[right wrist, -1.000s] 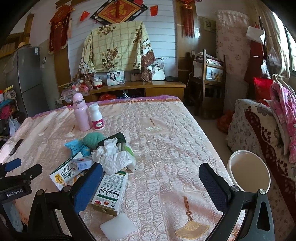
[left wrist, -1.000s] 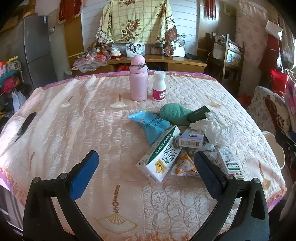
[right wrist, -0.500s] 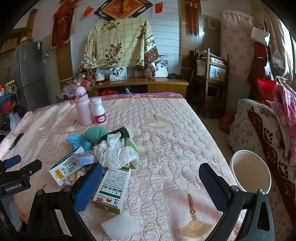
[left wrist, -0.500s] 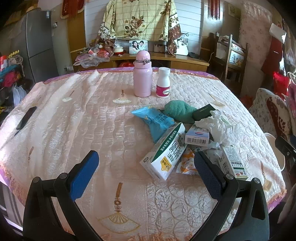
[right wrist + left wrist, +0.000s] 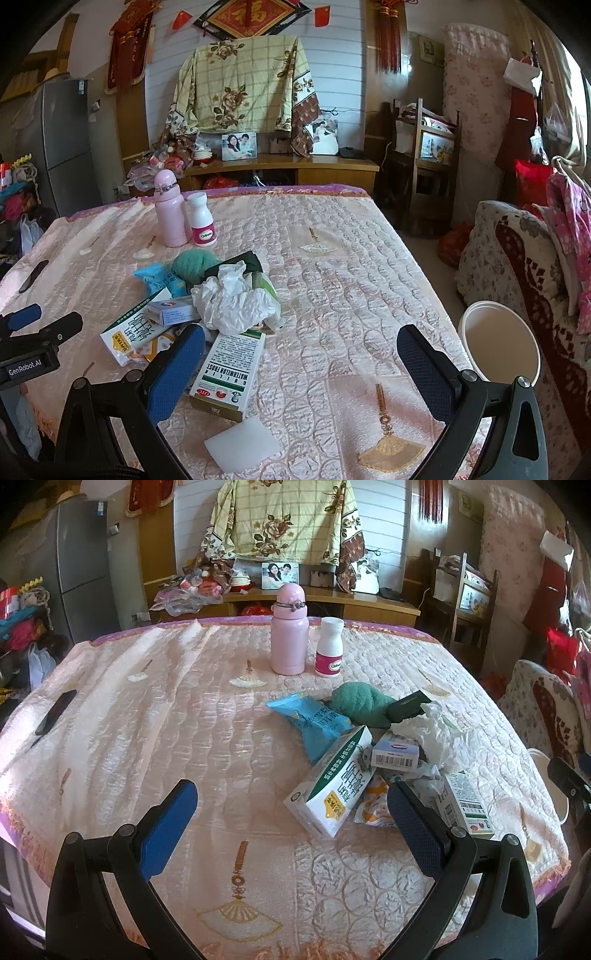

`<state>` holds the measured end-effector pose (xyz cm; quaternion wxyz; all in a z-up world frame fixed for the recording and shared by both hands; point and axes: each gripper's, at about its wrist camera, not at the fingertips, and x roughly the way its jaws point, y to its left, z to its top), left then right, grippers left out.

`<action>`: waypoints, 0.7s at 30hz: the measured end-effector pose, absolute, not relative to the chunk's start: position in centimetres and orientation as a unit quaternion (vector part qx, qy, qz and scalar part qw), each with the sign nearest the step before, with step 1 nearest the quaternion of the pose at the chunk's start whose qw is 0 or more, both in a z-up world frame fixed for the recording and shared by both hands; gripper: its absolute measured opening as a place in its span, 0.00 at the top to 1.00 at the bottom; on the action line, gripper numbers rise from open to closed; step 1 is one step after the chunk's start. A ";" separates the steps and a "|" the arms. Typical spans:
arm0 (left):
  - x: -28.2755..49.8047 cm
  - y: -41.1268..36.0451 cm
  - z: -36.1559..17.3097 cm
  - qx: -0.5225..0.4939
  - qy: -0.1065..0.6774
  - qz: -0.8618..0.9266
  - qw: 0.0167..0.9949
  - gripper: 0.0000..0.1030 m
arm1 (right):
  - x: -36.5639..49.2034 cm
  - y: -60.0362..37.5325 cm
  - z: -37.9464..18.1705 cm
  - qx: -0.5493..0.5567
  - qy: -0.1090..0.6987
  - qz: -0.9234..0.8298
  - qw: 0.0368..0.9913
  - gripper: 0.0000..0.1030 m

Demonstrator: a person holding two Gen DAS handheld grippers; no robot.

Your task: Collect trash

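Both claws, left claw and right claw, spread wide and empty, nearer the milk carton than before.

A pile of trash is located near the right edge of the counter. A crumpled white tissue is seated on top. A green-and-white carton lies on its side at the left of the pile. A small barcoded box rests against the carton. A blue snack bag lies flat behind. A Watermelon Frost box lies flat at the near side, with a white bin placed beyond the right edge.
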<state>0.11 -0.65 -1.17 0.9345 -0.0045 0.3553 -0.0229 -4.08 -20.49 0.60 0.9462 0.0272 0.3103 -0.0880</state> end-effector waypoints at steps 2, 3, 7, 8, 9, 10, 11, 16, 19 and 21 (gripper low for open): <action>0.1 -0.5 -1.3 -0.004 0.357 -0.020 0.934 0.01 | -3.9 -20.3 0.5 0.028 0.310 -0.086 0.946 0.00; 0.2 -0.4 -1.2 -0.004 0.358 -0.018 0.934 0.01 | -3.8 -20.3 0.5 0.029 0.310 -0.084 0.947 0.00; 1.1 -0.4 -1.3 -0.009 0.364 -0.011 0.931 0.01 | -3.0 -20.1 0.3 0.021 0.311 -0.070 0.948 0.00; 1.2 -0.4 -1.3 -0.010 0.364 -0.009 0.931 0.01 | -2.8 -20.1 0.3 0.017 0.311 -0.068 0.948 0.00; 1.5 -0.6 -1.3 -0.011 0.366 -0.007 0.931 0.01 | -2.5 -20.1 0.2 0.014 0.310 -0.065 0.948 0.00; 1.7 -0.8 -1.4 -0.011 0.367 -0.005 0.930 0.01 | -2.3 -20.2 0.2 0.012 0.310 -0.062 0.949 0.00; 2.0 -1.0 -1.4 -0.012 0.369 -0.004 0.929 0.01 | -2.0 -20.4 0.1 0.010 0.311 -0.058 0.948 0.00; 3.4 -2.3 -1.4 -0.019 0.369 -0.003 0.929 0.01 | -0.8 -21.2 -1.0 0.005 0.323 -0.051 0.945 0.00; 4.2 -2.8 -1.3 -0.030 0.374 -0.007 0.927 0.01 | -0.3 -22.1 -1.7 0.010 0.341 -0.043 0.939 0.00; 4.6 -3.3 -1.1 -0.033 0.374 -0.013 0.927 0.01 | -0.1 -22.7 -2.0 0.006 0.352 -0.049 0.935 0.00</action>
